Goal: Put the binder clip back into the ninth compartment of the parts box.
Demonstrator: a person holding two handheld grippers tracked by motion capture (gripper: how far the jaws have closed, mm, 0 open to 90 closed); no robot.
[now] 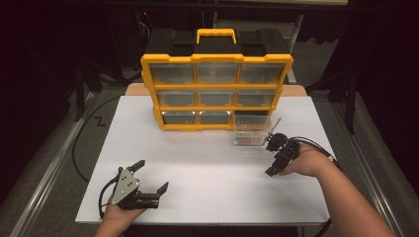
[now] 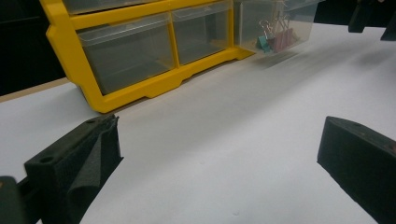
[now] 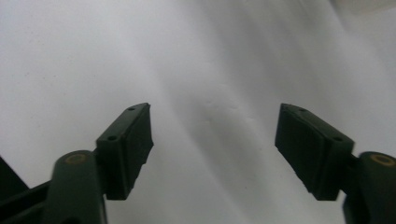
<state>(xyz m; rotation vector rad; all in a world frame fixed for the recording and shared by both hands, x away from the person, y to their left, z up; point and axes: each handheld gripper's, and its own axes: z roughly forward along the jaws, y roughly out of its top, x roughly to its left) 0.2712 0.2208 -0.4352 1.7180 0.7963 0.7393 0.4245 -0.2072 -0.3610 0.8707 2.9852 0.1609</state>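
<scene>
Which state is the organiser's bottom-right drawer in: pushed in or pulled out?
Pulled out: the clear drawer sits on the table before the organiser, binder clips inside.

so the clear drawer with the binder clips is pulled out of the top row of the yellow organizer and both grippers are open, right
Not quite: the clear drawer of binder clips stands on the table at the bottom-right slot of the yellow organizer, not the top row, as the high view shows. The left gripper and right gripper are indeed open.
</scene>
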